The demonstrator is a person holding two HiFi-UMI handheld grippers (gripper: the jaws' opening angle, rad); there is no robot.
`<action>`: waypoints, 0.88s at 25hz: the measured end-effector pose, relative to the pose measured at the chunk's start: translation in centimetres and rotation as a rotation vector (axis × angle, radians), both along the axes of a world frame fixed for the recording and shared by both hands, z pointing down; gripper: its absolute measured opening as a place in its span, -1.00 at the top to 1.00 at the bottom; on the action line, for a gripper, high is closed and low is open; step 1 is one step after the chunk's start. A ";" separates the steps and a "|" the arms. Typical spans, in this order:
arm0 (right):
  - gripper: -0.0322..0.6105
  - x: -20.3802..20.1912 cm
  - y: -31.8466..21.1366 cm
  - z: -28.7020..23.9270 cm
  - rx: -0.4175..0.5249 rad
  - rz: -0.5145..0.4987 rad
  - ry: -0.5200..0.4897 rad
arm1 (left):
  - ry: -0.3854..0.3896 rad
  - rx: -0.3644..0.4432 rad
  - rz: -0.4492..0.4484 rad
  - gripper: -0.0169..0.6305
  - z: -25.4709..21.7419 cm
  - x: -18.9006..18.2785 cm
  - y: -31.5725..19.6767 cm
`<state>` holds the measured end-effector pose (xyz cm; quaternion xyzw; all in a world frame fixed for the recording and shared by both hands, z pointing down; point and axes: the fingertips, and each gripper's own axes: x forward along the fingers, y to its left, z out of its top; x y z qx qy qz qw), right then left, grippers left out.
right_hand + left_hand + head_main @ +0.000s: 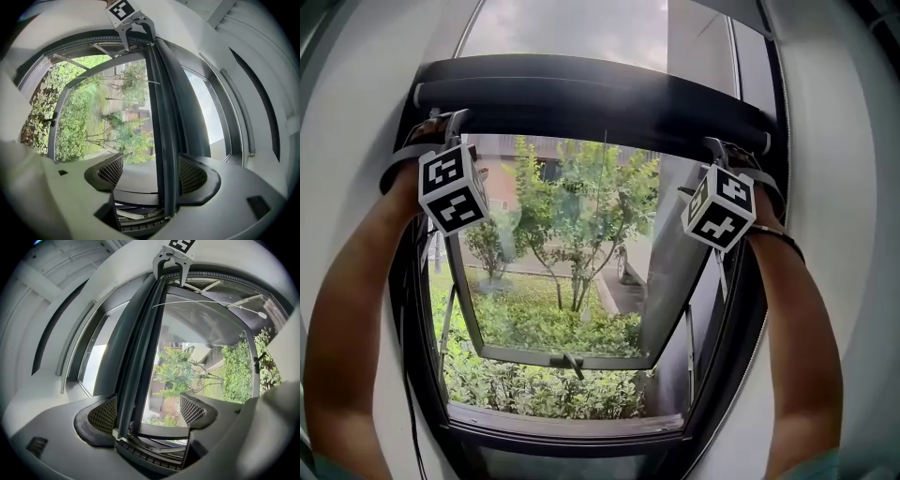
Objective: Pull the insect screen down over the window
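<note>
Jaws on both sides open, bar (591, 98) between, unclamped. I'd close left gripper (149, 411) and right gripper (150, 173) together, then pull down evenly, bar level.

Left gripper (149, 412) and right gripper (150, 173): in head view their jaws were hidden behind the bar (591, 98). Both forearms (347, 319) were cut off at the bottom edge. In both gripper views the bar's near end ran out of sight under the gripper body. Car (628, 264) outside was mostly hidden by the sash (675, 281).
</note>
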<state>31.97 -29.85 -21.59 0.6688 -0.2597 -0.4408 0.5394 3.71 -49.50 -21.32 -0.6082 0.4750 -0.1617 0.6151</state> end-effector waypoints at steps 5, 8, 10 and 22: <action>-0.17 1.4 0.0 0.0 -0.034 0.068 0.018 | -0.022 -0.017 -0.029 -0.32 -0.3 -0.5 -1.2; -0.17 1.6 -0.1 -0.2 -0.043 0.071 0.009 | -0.038 -0.035 -0.056 -0.32 -0.2 -0.7 -2.0; -0.17 1.9 -0.2 -0.2 -0.045 0.074 0.002 | -0.052 -0.035 -0.077 -0.32 -0.3 -0.6 -2.4; -0.17 2.7 -0.5 -0.4 -0.062 0.102 -0.008 | -0.072 -0.063 -0.114 -0.32 -1.8 -0.4 -3.8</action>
